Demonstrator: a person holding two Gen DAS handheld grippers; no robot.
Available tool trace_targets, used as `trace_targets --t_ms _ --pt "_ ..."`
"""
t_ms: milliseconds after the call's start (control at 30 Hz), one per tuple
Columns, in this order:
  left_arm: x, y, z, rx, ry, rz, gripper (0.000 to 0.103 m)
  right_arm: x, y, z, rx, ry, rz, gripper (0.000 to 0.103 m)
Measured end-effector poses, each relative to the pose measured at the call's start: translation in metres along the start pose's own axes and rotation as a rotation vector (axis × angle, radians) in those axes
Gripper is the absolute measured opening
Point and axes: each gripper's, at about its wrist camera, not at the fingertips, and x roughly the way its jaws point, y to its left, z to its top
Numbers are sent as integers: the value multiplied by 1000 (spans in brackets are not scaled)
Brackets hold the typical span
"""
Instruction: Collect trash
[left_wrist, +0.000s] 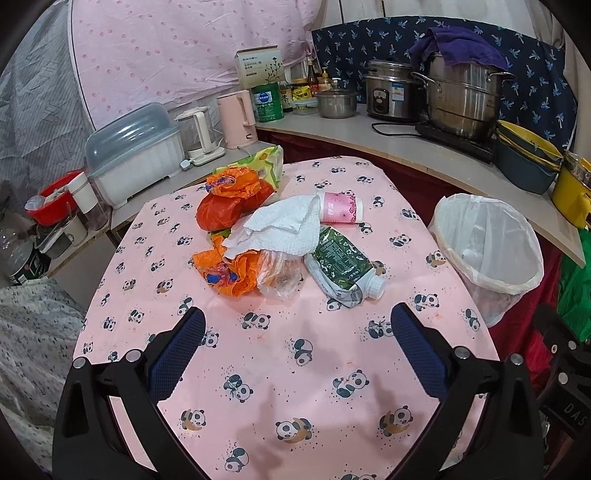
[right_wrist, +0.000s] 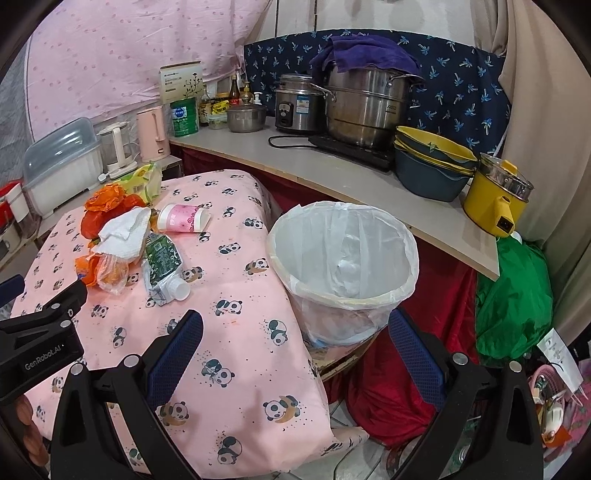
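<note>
On the pink panda-print surface (left_wrist: 280, 362) a heap of litter sits toward the far side: a crumpled white paper towel (left_wrist: 280, 229) lies over orange plastic bags (left_wrist: 229, 206), a pink paper cup (left_wrist: 340, 207) behind it, a crushed green-labelled bottle (left_wrist: 340, 266) to its right. The white-lined bin (right_wrist: 343, 266) stands beside the surface's right edge.

Two matching black handheld grippers with blue-padded fingers

Left gripper (left_wrist: 297, 326) and right gripper (right_wrist: 295, 328) share angular black frames, silver round screws and textured blue pads (right_wrist: 173, 356); the left's body carries white "GenRobot.AI" lettering (right_wrist: 41, 357).
</note>
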Motion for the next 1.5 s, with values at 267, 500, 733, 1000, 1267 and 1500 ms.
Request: trace_targets --t_ms 267,500,733,1000,1267,1500 --pt "-3 -4 -1 5 3 -7 96 -1 -4 1 9 -1 -15 96" --pt "-1 -7 1 11 7 -9 96 -1 -6 4 17 1 -25 96" --pt "-1 -9 3 10 8 -12 96 -1 -4 5 16 0 -31 96" --pt "0 -11 9 14 8 -19 96 -1 -4 6 19 0 -31 96" --pt "3 -11 13 13 14 -26 96 1 -6 9 17 4 -31 96" --pt "11 -8 18 5 26 -35 96 10 -3 21 13 16 -35 96"
